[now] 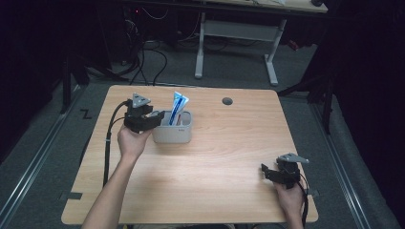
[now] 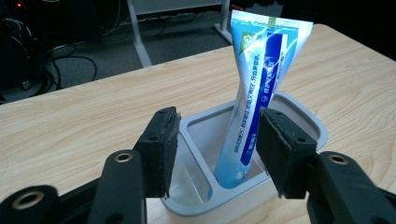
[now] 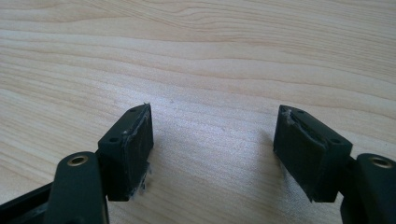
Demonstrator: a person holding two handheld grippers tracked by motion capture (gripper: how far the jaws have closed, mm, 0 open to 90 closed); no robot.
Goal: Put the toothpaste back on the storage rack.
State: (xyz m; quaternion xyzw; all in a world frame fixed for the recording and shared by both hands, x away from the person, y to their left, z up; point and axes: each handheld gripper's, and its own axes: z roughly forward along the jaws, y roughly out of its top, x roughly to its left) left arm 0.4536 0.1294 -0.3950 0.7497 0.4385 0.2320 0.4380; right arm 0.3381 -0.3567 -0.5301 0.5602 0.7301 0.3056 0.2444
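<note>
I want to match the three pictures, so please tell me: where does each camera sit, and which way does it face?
High view: above the person's side, facing forward and down on the light wooden table; both forearms, left gripper and right gripper show.
Left gripper view: on the left gripper, looking along its open jaws at the blue-white toothpaste tube standing in the grey plastic holder.
Right gripper view: on the right gripper, facing bare tabletop between open jaws.
Shared by the high view and the left gripper view: tube and holder.

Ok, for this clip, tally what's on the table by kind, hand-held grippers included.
Toothpaste tube: 1, standing in the holder
Grey divided holder: 1
Hand-held grippers: 2, left gripper at the holder with jaws open, right gripper with jaws open over bare table
Total: 4
</note>
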